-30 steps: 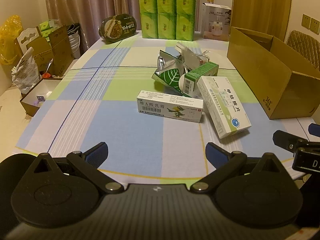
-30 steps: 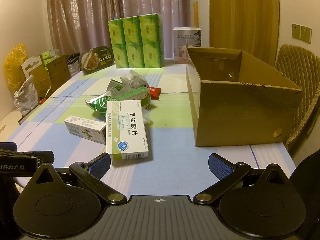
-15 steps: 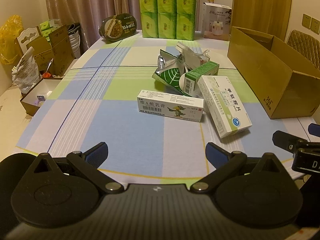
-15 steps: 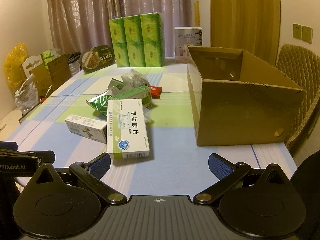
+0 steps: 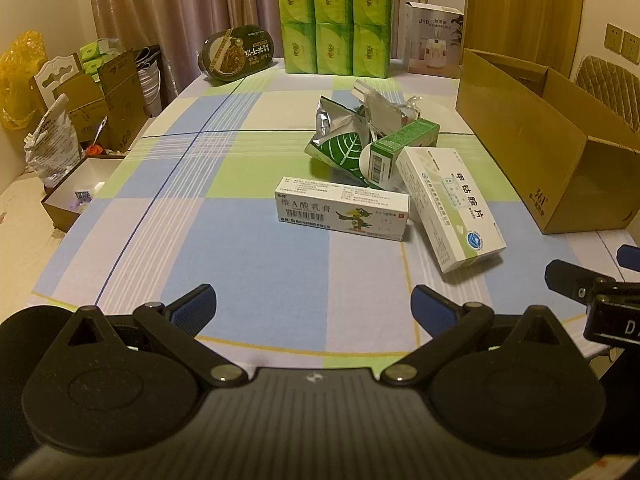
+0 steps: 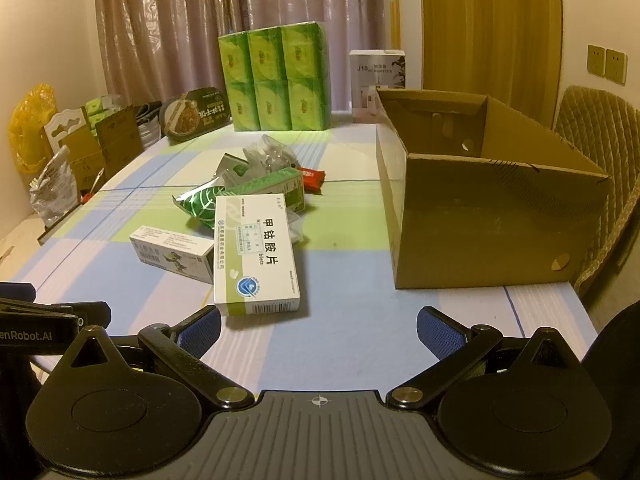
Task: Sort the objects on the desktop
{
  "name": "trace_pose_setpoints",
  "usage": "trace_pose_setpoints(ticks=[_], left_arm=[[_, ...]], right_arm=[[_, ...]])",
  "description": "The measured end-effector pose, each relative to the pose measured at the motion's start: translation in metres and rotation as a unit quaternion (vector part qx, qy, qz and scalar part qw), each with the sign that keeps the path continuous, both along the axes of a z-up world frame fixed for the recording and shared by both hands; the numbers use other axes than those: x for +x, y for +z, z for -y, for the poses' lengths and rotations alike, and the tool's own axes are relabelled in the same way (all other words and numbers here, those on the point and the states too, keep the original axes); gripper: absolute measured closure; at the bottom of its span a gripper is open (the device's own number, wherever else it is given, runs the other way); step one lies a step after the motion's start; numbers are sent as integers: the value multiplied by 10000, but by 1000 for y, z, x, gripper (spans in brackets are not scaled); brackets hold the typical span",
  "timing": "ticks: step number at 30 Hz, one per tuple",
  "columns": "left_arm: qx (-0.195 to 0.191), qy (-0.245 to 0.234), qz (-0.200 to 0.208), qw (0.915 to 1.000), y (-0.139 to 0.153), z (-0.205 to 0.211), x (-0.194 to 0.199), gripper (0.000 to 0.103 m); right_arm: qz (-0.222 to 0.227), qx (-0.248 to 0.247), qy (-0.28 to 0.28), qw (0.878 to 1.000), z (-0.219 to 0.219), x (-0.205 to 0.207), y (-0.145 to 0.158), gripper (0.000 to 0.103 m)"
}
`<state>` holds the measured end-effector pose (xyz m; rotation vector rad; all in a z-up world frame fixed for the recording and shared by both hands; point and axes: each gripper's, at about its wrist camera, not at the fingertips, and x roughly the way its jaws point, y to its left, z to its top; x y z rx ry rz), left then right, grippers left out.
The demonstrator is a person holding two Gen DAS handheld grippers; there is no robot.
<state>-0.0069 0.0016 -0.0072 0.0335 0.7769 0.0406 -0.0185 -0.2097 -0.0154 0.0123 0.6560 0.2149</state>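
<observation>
A pile lies mid-table: a large white medicine box (image 5: 450, 206) (image 6: 256, 254), a long white ointment box with a bird picture (image 5: 344, 210) (image 6: 174, 256), a green carton (image 5: 400, 148) (image 6: 276, 186), a green leaf-print pouch (image 5: 340, 152) (image 6: 202, 202) and crumpled silver wrappers (image 5: 376, 108). An open cardboard box (image 5: 532, 148) (image 6: 484, 208) stands to the right. My left gripper (image 5: 312, 306) hovers open near the front edge, short of the ointment box. My right gripper (image 6: 318, 330) is open, its left fingertip close to the large medicine box.
Green tissue packs (image 5: 336, 20), a white humidifier box (image 5: 434, 40) and a dark oval food tub (image 5: 238, 52) line the far end. Cartons and bags (image 5: 80, 120) crowd the floor at left. A quilted chair (image 6: 600, 184) stands right of the cardboard box.
The right gripper has edged slightly forward toward the large medicine box. The left gripper has barely moved. Both stay open.
</observation>
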Motion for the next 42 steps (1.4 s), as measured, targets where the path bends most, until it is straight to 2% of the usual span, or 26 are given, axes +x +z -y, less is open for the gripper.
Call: trace_pose_setpoints(ticks=[17, 28, 36, 42], left_arm=[[47, -61, 13, 10000, 2, 3, 0, 1], [-515, -12, 76, 9986, 15, -10, 5, 2], [-904, -282, 205, 9953, 31, -20, 17, 2], [-779, -708, 129, 9944, 38, -23, 35, 2]], right_arm=[[28, 81, 85, 9999, 0, 0, 0, 2], [-47, 62, 179, 9998, -4, 4, -1, 2], [-118, 99, 202, 9997, -3, 6, -3, 2], [-143, 179, 261, 9994, -2, 7, 0, 2]])
